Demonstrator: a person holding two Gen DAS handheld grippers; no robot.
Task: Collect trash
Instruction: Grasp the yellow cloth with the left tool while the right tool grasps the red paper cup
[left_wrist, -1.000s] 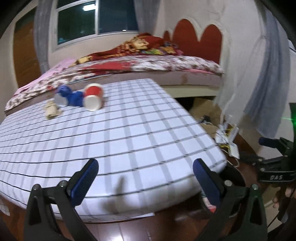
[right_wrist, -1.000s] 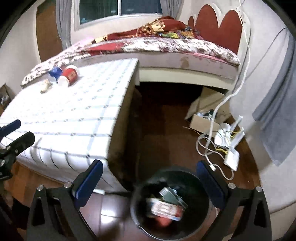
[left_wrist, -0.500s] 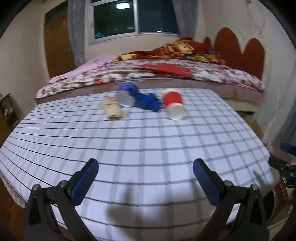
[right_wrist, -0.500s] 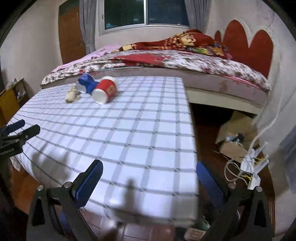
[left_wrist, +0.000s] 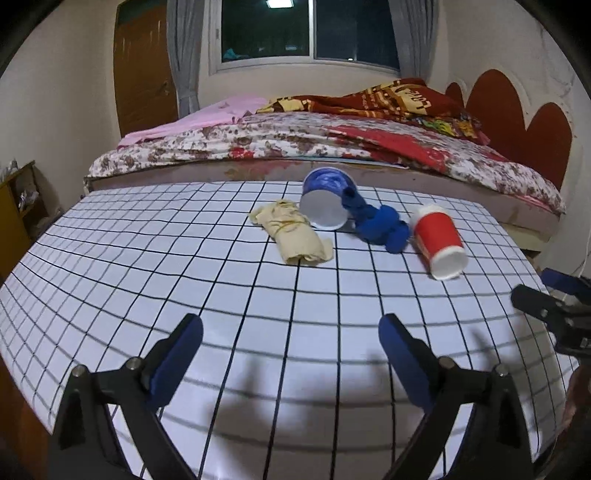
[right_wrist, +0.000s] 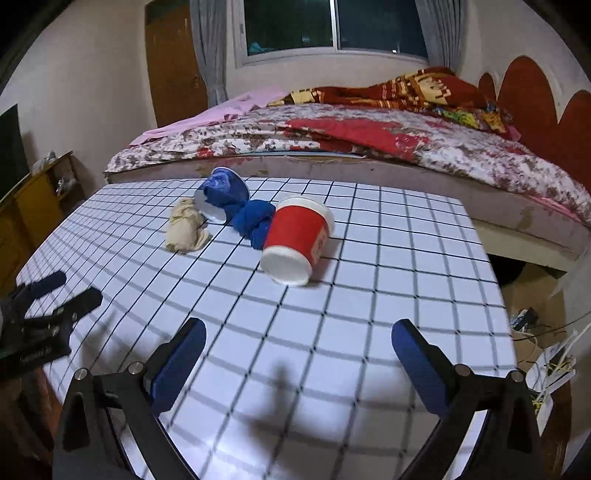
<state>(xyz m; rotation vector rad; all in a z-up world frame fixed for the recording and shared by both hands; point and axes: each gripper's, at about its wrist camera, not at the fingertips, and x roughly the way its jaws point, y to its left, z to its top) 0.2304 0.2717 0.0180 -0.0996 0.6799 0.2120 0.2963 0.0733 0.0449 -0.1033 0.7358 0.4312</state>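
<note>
Trash lies on the far half of the checked table (left_wrist: 184, 295): a red paper cup (left_wrist: 439, 240) on its side, a blue cup (left_wrist: 327, 201) on its side, a crumpled blue cloth (left_wrist: 380, 227) between them, and a beige wad (left_wrist: 291, 232). The right wrist view shows the red cup (right_wrist: 297, 240), blue cloth (right_wrist: 253, 219), blue cup (right_wrist: 221, 190) and beige wad (right_wrist: 186, 227). My left gripper (left_wrist: 291, 354) is open and empty over the table's near edge. My right gripper (right_wrist: 299, 358) is open and empty, a short way before the red cup.
A bed (left_wrist: 332, 144) with floral and red blankets runs behind the table. A headboard (left_wrist: 517, 118) stands at right. Cables and boxes (right_wrist: 546, 354) lie on the floor right of the table. A yellow shelf (right_wrist: 40, 188) stands at left.
Both grippers have swung left from the floor and the bin to face the table, then moved closer to the trash. Both stay open and empty.
</note>
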